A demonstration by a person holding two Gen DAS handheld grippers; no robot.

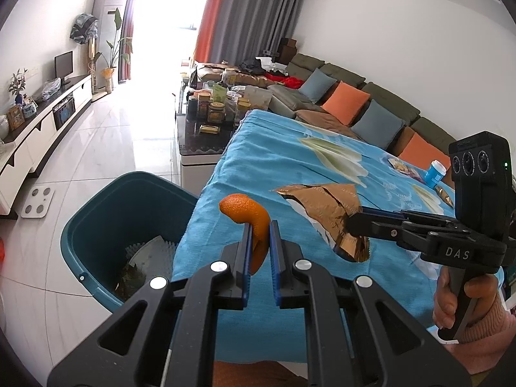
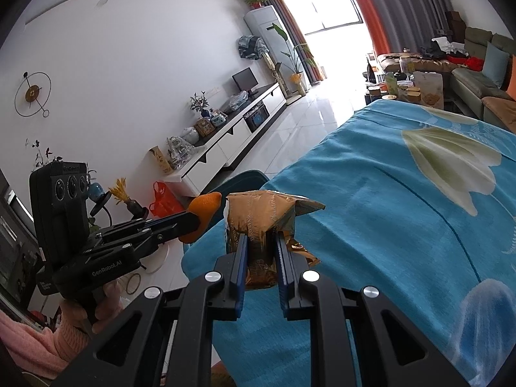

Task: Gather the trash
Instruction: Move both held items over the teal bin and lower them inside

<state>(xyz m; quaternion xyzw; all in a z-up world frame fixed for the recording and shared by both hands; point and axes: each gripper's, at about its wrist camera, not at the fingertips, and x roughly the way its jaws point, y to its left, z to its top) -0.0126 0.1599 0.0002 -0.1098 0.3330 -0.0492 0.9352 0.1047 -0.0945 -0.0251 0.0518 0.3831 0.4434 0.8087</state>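
Note:
My left gripper (image 1: 260, 225) is shut on a curled orange peel (image 1: 250, 216), held over the left edge of the blue cloth, just right of the teal bin (image 1: 106, 213). The peel (image 2: 206, 208) and left gripper (image 2: 197, 221) also show in the right wrist view. My right gripper (image 2: 262, 238) is shut on a crumpled gold foil wrapper (image 2: 261, 216), lifted above the cloth. From the left wrist view that wrapper (image 1: 325, 209) hangs from the right gripper (image 1: 351, 224), which comes in from the right.
The teal bin holds some scraps and a white ribbed piece (image 1: 151, 251). A blue-and-white bottle (image 1: 435, 172) and small wrappers (image 1: 403, 167) lie at the cloth's far side. A cluttered coffee table (image 1: 209, 119) stands beyond, a sofa (image 1: 354, 103) to the right, a floor scale (image 1: 38, 200) left.

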